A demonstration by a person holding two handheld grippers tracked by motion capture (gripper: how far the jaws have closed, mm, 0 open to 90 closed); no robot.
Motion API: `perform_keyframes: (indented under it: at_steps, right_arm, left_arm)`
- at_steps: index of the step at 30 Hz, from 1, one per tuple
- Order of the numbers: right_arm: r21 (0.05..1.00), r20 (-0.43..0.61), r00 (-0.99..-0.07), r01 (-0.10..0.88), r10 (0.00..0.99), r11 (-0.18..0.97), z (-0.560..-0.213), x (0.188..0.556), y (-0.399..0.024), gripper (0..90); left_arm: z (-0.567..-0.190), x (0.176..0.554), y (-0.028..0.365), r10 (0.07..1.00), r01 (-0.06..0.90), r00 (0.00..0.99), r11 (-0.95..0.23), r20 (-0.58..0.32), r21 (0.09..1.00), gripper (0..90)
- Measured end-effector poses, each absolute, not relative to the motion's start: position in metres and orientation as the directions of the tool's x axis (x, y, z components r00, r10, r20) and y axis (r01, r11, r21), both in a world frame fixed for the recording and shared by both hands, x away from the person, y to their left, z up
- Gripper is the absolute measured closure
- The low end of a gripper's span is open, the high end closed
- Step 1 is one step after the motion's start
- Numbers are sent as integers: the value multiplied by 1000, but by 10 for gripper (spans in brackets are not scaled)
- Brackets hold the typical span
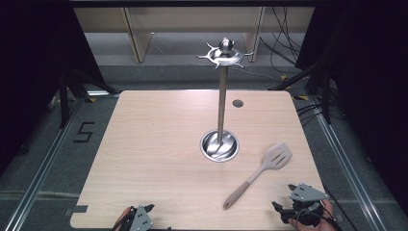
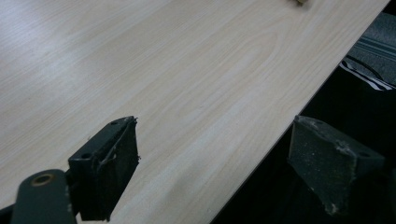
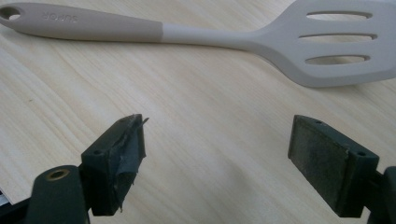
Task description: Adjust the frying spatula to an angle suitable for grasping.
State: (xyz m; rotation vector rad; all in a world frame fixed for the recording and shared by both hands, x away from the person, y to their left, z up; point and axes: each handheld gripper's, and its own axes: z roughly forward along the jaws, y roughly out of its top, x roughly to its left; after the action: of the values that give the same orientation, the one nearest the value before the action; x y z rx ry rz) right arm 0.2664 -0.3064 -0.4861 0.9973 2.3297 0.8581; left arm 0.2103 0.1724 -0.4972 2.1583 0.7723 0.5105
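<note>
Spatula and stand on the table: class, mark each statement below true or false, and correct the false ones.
1. The spatula lies flat on the table. True.
2. The spatula hangs from the metal stand. False: the stand's hooks are bare.
3. The right gripper is open, nothing between its fingers. True.
4. The left gripper grips the spatula's handle. False: it is open at the table's near edge.
5. The spatula's head has slots. True.

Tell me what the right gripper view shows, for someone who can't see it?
A beige slotted spatula lies flat on a pale wooden table, just beyond the right hand-held gripper. Its two black jaws stand wide apart, holding nothing.
</note>
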Motion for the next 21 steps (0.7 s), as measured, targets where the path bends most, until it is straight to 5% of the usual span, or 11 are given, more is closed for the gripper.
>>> perform_keyframes:
  at_steps: [21]
  right_arm:
    - [583, -258, -735, 399, 627, 708, -475, 277, -297, 336]
  left_arm:
    - [-499, 211, 170, 673, 380, 736, -505, 78, 775, 151]
